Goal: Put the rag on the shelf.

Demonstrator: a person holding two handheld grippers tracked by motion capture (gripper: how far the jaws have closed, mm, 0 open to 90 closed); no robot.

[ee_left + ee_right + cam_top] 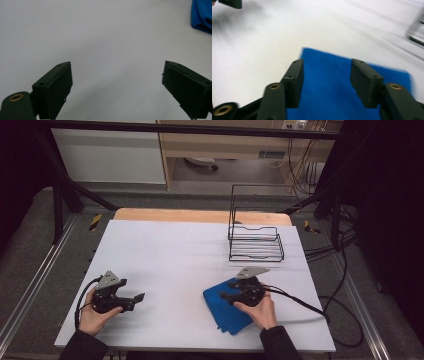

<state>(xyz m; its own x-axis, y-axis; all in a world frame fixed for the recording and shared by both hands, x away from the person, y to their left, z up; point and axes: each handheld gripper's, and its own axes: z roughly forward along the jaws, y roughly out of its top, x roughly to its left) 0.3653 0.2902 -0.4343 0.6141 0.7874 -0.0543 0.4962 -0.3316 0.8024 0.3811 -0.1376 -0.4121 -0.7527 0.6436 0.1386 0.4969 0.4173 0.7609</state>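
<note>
A folded blue cloth (226,314) lies flat on the white table (175,255) at the front right. My right gripper (226,294) hovers over the cloth's far part and points left. In the right gripper view the right gripper (327,75) has its jaws apart, with the blue cloth (329,57) below them and nothing pinched between the pads. That view is blurred. My left gripper (136,300) rests at the front left, pointing right at bare table. Its jaws stand wide apart in the left gripper view (117,82), where a corner of the cloth (201,15) sits at the upper right.
A black wire rack (256,242) stands at the back right of the table, behind the cloth, and its edge (415,35) shows in the right gripper view. A wooden board edge (200,215) runs along the far side. Cables trail off to the right.
</note>
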